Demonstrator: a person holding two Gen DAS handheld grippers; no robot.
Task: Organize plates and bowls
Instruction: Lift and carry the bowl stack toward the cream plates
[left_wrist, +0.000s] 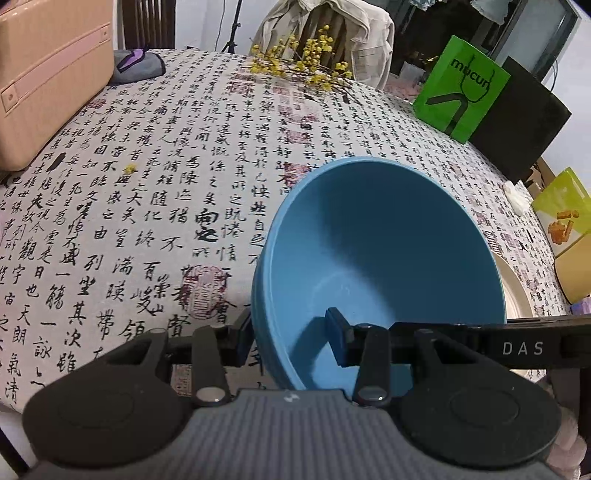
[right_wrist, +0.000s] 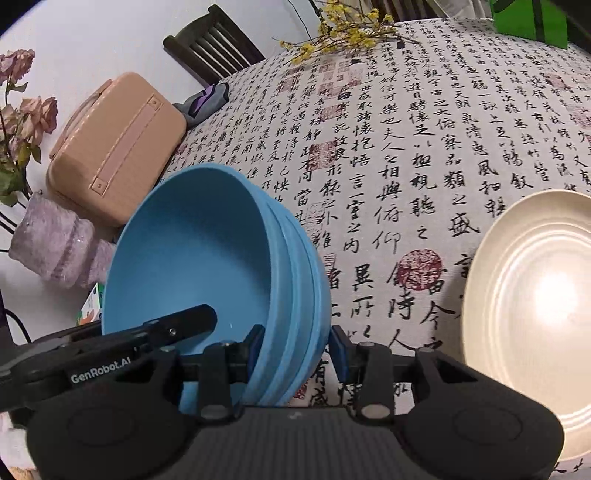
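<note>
A stack of blue bowls (left_wrist: 373, 236) hangs tilted over the calligraphy tablecloth (left_wrist: 155, 206), held by both tools on opposite sides of its rim. My left gripper (left_wrist: 290, 339) is shut on the near wall, one pad inside the top bowl and one outside. In the right wrist view the same bowls (right_wrist: 207, 258) show layered rims, and my right gripper (right_wrist: 297, 350) is shut on their wall the same way. The left tool's black finger (right_wrist: 184, 321) reaches into the bowl from the left. A cream ridged plate (right_wrist: 535, 314) lies on the cloth to the right.
A pink hard case (left_wrist: 48, 74) stands at the table's far left, with a purple-grey cloth (left_wrist: 138, 64) behind it. A yellow flower sprig (left_wrist: 303, 62) lies at the far edge. A green bag (left_wrist: 461, 92) and a black one (left_wrist: 517, 114) stand far right. A mauve vase (right_wrist: 55, 247) holds dried roses.
</note>
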